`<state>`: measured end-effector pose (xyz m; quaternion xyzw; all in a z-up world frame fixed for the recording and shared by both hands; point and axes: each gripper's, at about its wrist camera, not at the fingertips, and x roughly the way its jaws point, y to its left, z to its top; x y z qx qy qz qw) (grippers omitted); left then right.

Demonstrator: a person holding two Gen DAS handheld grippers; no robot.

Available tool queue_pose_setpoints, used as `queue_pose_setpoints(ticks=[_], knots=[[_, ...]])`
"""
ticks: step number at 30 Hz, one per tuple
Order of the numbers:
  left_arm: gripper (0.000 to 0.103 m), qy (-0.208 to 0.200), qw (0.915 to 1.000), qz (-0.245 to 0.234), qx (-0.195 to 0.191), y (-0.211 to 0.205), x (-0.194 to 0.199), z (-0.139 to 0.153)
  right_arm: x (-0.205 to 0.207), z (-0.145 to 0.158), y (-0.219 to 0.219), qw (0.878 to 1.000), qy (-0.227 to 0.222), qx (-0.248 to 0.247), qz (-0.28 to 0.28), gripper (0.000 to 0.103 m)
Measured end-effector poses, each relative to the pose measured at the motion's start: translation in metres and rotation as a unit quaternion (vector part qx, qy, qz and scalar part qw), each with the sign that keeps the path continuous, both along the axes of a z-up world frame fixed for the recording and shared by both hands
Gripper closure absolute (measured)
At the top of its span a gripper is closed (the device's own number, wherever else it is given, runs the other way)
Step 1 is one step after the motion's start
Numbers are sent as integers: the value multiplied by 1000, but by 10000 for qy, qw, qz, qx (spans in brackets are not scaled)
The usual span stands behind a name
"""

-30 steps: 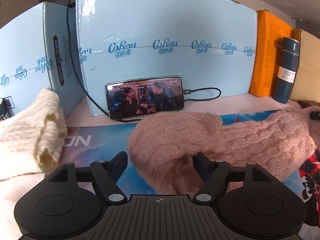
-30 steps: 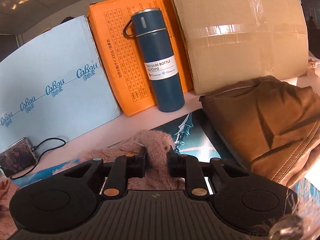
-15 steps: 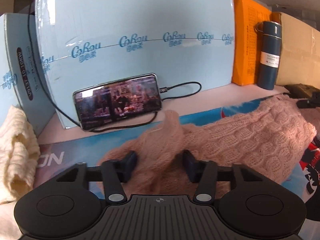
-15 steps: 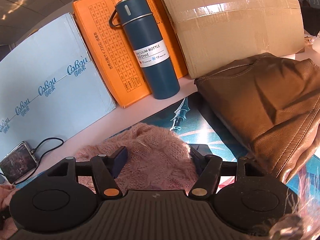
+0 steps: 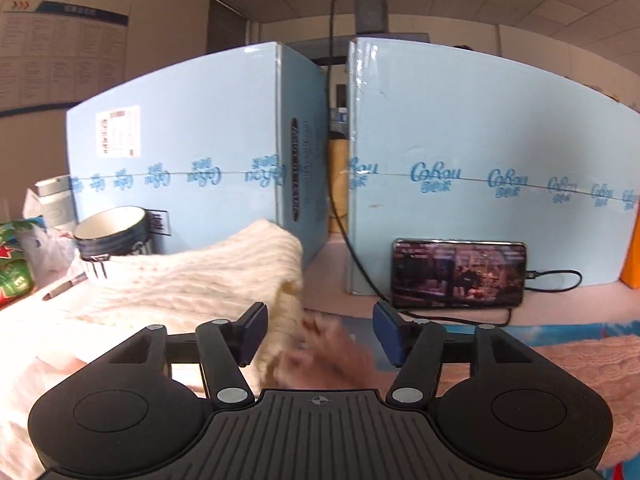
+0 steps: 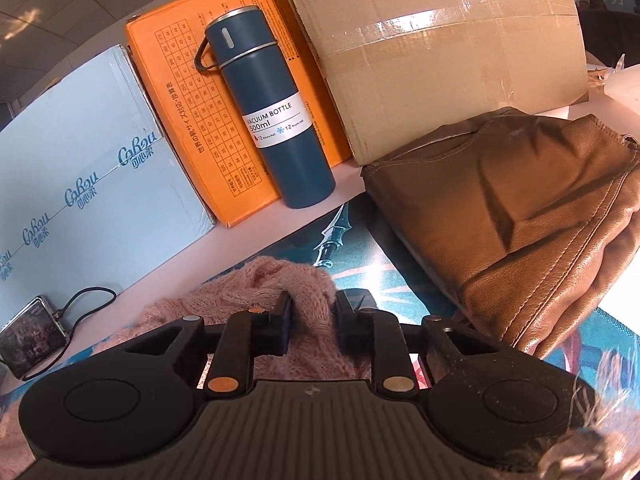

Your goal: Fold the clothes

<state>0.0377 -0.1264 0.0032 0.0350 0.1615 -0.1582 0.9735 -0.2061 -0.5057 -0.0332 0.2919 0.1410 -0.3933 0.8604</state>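
A pink knit sweater (image 5: pixel 580 364) lies on the printed mat at the lower right of the left wrist view. A blurred pink end of it (image 5: pixel 332 352) sits loose between the fingers of my left gripper (image 5: pixel 320 330), whose jaws are opening and touch nothing. A cream knit sweater (image 5: pixel 192 276) is heaped just left of that gripper's left finger. In the right wrist view my right gripper (image 6: pixel 314 320) is closing, and its pads pinch a bunched fold of the pink sweater (image 6: pixel 260 284).
Light blue boxes (image 5: pixel 460 140) wall the back, with a phone (image 5: pixel 458 274) on a cable leaning against one. A mug (image 5: pixel 116 232) stands at the left. A blue vacuum bottle (image 6: pixel 276 120), orange box (image 6: pixel 180 100), cardboard box (image 6: pixel 440 40) and brown leather jacket (image 6: pixel 540 208) crowd the right.
My left gripper closed on the pink knit, then opened and swung left toward the cream sweater. My right gripper opened wider, then closed again on the pink fold.
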Motion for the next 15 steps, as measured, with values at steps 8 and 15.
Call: queue_pose_setpoints(ticks=[8, 15], knots=[[15, 9, 9713, -2338, 436, -35, -37, -5, 10, 31, 31, 9856, 163, -1667, 211, 23], [14, 571, 9503, -2580, 1647, -74, -40, -38, 81, 41, 47, 9710, 527, -1028, 2093, 17]])
